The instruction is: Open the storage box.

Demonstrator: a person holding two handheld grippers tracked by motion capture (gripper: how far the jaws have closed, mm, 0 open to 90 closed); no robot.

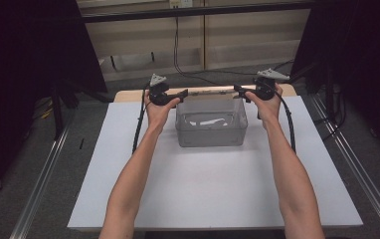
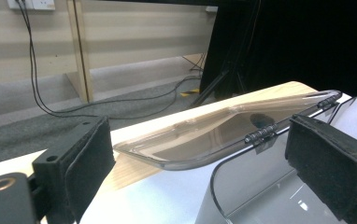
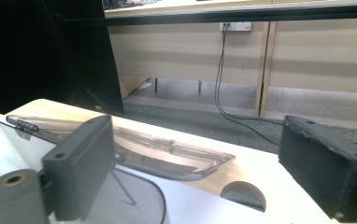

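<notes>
Two bare forearms enter the high view from six o'clock and reach to a white board, the largest thing, lying on one wooden table. At twelve o'clock on the board stands one clear plastic box, its hinged lid swung open and lying back over the wood. The left gripper sits at the box's ten o'clock corner, the right gripper at its two o'clock corner; both have their jaws spread, nothing pinched. The gripper views add two black hinges on the lid, a half-round notch in the table edge, and a wall socket. No writing is readable.
</notes>
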